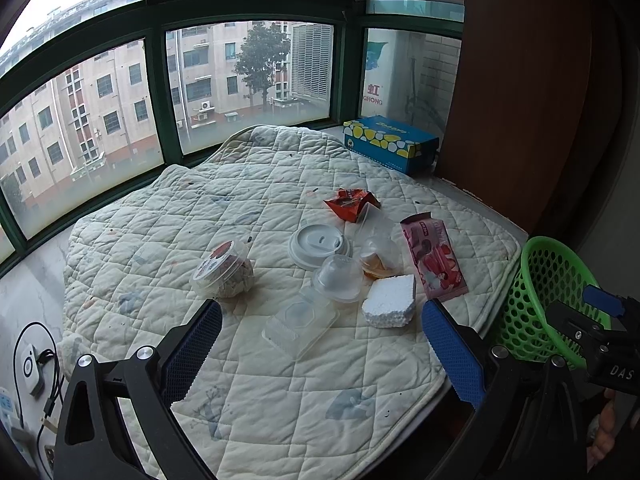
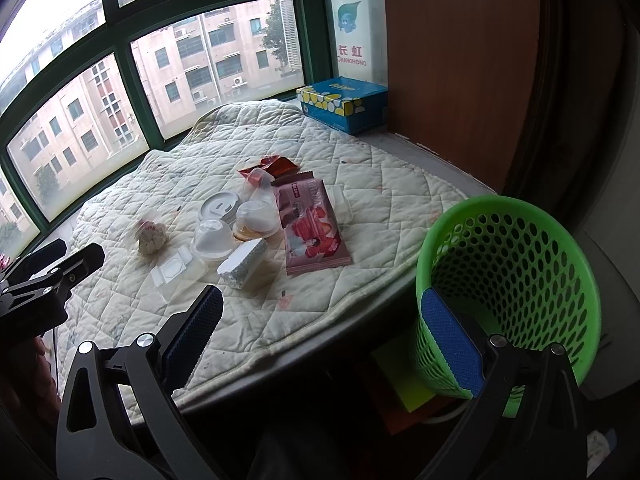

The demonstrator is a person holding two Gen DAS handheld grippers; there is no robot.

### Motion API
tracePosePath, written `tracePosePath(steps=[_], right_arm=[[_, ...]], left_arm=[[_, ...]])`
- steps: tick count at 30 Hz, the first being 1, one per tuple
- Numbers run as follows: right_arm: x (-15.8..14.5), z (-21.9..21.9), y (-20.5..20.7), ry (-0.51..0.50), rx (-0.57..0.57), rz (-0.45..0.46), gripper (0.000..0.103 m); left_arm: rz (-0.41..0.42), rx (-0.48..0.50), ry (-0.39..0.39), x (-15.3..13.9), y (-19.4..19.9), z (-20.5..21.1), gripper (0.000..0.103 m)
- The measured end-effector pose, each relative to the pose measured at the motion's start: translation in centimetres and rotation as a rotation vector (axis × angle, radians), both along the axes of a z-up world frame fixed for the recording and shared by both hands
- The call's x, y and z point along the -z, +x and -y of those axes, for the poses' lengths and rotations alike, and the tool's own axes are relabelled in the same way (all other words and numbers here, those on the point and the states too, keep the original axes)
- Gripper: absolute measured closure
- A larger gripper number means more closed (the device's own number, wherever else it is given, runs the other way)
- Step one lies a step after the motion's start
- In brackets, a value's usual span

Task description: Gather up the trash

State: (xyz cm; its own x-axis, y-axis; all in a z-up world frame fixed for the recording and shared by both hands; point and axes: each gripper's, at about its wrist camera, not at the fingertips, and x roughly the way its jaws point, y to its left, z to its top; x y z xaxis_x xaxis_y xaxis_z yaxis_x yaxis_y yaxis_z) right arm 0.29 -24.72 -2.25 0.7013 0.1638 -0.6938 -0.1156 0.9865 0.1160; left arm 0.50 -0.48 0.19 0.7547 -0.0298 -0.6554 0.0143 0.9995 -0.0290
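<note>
Both tongs are wide open and hold nothing. The left tongs (image 1: 322,340) hang over the near part of a quilted white pad (image 1: 168,216) that covers the bench by the window. The right tongs (image 2: 320,332) hang over the near edge of the pad, with the right finger in front of the green basket (image 2: 520,248).

The trash lies in a bunch near the middle of the pad. In the left wrist view, a clear flat tray (image 1: 298,322) sits right between the fingers. At 12 o'clock from it is a clear dome cup (image 1: 338,278), and past that a white cup lid (image 1: 316,242). A white foam block (image 1: 390,300) lies at 2 o'clock from the tray. A pink wrapper (image 1: 434,258) lies just beside the block, at its 1 o'clock. A red wrapper (image 1: 352,204) lies farthest back. A small tub with a printed lid (image 1: 224,270) lies on its side at 10 o'clock from the tray, apart from the rest.

The green basket stands off the pad's right edge, at 3 o'clock from the trash. It looks empty. A blue tissue box (image 1: 390,142) sits far back by the window.
</note>
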Motion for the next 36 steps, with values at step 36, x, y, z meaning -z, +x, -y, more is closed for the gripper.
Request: tracePosePath(steps=[36], right_arm=[[4.5, -1.8, 12.6, -0.005, -0.117, -0.122, 0.007]], left_arm=[[-0.02, -0.087, -0.017, 0.9, 4.0, -5.0, 0.006]])
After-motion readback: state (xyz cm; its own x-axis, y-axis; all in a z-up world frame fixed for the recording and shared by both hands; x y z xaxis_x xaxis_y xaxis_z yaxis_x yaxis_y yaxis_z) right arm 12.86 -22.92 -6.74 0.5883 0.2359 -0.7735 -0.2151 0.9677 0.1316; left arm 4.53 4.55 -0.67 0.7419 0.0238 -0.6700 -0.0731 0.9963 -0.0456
